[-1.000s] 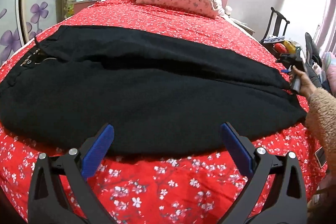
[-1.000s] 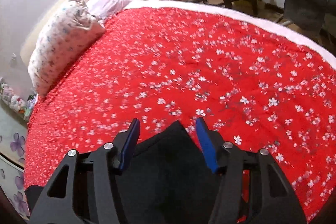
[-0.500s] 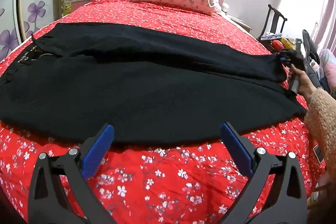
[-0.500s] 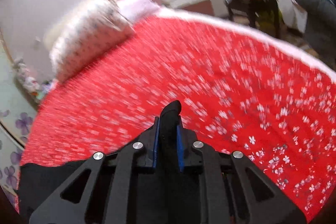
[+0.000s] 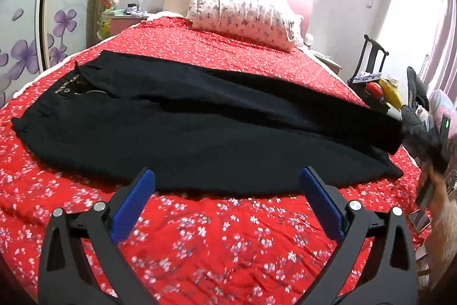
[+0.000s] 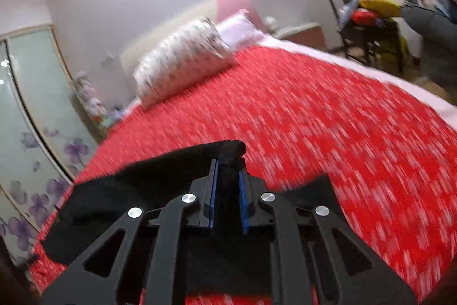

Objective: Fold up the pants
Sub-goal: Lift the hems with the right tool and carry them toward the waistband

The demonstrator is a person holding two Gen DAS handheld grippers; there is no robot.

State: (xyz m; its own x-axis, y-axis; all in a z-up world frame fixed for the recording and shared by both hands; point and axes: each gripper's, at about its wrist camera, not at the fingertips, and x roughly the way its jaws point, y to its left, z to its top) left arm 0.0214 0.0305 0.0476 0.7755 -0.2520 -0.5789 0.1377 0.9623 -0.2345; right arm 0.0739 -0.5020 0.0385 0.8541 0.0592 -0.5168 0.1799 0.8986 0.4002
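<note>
— Black pants lie spread across the red flowered bed, right?
— Yes. The right gripper has its jaws clenched on a leg end, lifted off the bed. The left gripper hovers near the pants' front edge, jaws released.

**No words to read**

No words, numbers, labels or brand names can be read in either view. The red bedspread has only small white flowers on it. The wardrobe door has only purple flowers. The pillow has only a small, blurry print.
</note>
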